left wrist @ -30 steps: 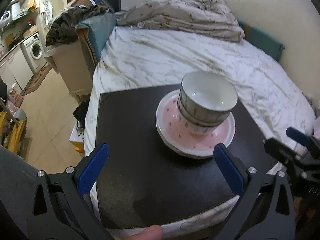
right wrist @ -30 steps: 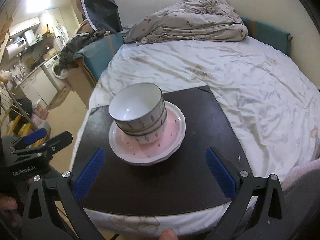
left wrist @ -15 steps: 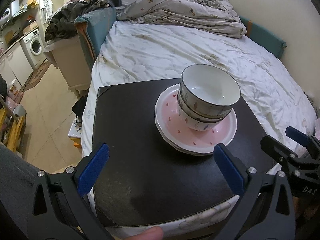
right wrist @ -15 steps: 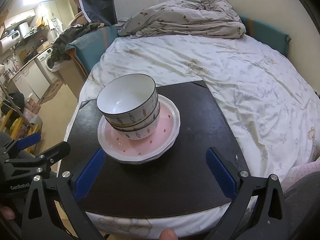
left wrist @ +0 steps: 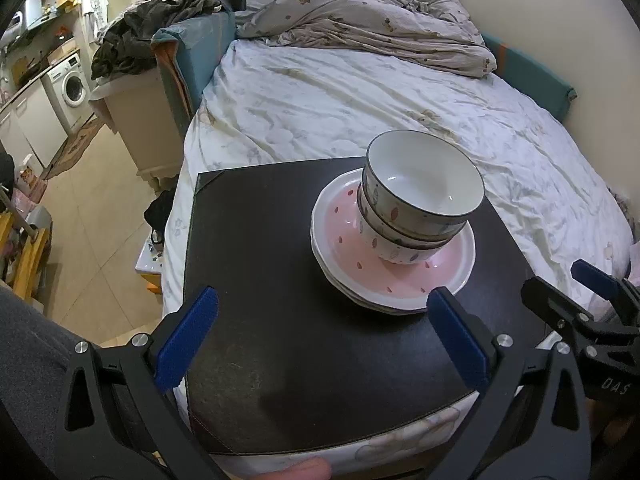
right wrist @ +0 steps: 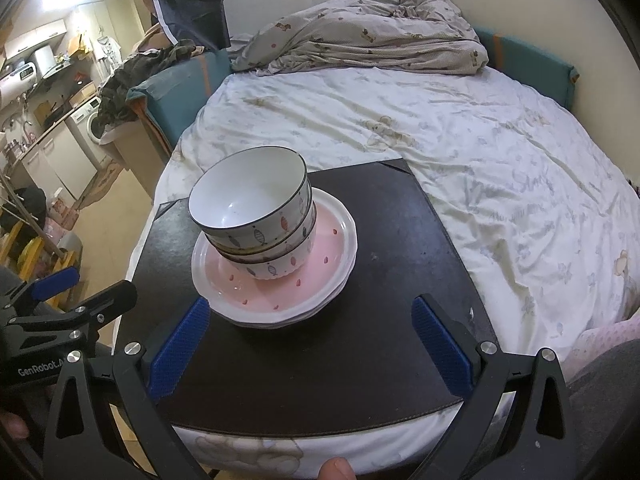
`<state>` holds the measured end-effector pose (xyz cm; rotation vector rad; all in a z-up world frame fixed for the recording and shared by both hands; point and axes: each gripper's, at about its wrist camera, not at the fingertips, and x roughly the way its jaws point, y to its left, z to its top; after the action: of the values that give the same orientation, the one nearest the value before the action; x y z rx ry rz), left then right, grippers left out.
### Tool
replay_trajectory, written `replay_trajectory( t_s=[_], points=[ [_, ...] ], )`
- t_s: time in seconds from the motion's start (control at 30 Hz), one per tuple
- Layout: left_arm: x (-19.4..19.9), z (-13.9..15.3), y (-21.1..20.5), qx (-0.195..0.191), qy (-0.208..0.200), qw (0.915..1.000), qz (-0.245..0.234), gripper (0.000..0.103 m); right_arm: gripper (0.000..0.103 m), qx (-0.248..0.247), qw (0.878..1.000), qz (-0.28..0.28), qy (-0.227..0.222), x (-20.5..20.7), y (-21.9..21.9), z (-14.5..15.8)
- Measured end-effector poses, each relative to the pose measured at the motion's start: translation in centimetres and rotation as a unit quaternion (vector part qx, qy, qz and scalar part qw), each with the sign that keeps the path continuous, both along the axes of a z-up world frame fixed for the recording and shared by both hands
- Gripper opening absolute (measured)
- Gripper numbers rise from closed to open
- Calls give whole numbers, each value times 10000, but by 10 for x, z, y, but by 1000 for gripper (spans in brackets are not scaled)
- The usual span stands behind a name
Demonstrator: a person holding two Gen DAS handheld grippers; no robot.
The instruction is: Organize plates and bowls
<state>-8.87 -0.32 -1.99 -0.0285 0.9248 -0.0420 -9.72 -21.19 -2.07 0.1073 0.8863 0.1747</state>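
Staying spread and empty, both tongs [left wrist: 320, 344] [right wrist: 308, 348] have neared the stacked bowls [left wrist: 420, 196] and plates [left wrist: 400, 276].

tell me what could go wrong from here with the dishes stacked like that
The bowls are nested off-centre on the plates, toward one rim, so lifting the plates might tip them. The mat lies on a soft bed, so pressing down could rock the whole stack. Both the left gripper and the right gripper are open and hold nothing.

Only text we can read is "GenRobot.A" on the left gripper [right wrist: 56, 304] and "DAS" on the right gripper [left wrist: 576, 292].
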Motion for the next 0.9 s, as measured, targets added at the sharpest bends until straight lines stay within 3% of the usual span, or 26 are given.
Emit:
replay_trajectory(
  t_s=[0.9],
  points=[
    [5, -5, -3, 20, 71, 10000, 50, 103, 103, 48, 10000, -45, 57, 0, -1, -5]
  ],
)
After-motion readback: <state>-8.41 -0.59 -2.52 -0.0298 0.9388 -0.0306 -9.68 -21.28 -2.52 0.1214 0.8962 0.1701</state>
